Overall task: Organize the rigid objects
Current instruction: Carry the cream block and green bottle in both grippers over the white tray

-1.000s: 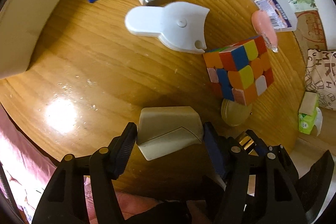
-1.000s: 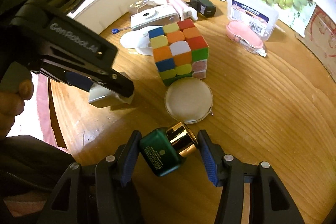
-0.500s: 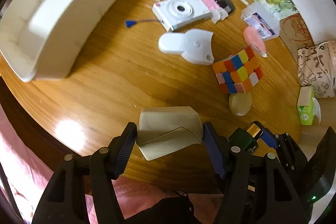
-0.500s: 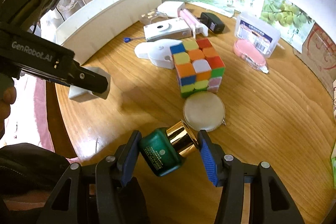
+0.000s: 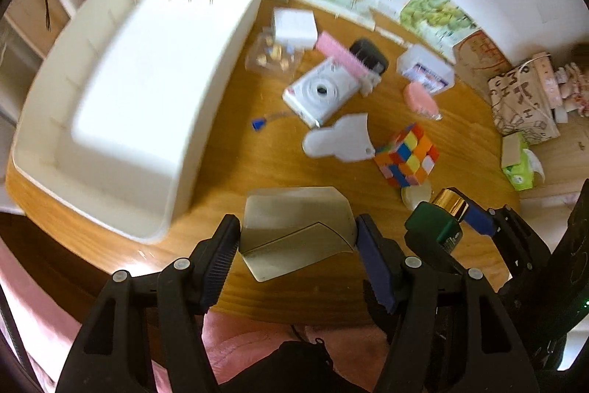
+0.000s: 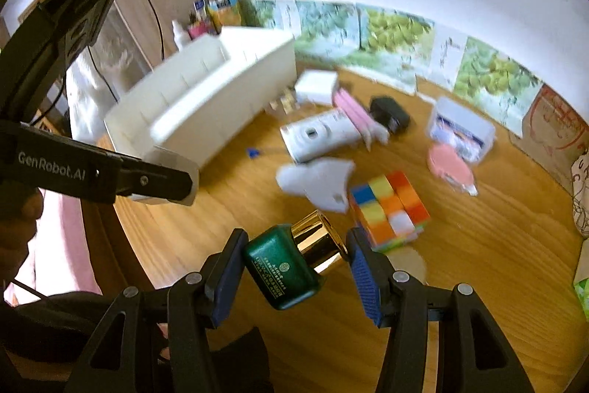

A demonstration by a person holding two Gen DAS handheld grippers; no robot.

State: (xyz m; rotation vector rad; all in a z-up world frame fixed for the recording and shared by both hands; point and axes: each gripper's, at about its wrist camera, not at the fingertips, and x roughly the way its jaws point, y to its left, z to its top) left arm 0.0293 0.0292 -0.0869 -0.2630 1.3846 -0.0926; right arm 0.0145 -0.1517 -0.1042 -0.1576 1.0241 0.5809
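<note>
The left tool (image 5: 298, 238) is clamped on a pale beige angular box with a diagonal seam (image 5: 296, 232), which sits squarely between the two pads, each side pressed by a pad, held clear above the round wooden table (image 5: 235, 164). The right tool (image 6: 296, 258) is closed on a dark green bottle with a shiny gold cap (image 6: 291, 256); the bottle lies tilted across the gap, its green body against the left pad and the gold cap against the right pad, also off the table. In the left view a large white plastic bin (image 5: 121, 105) lies just beyond and left of the held box. A multicoloured puzzle cube (image 6: 390, 209) and a white instant camera (image 6: 316, 139) lie on the table ahead of the bottle.
</note>
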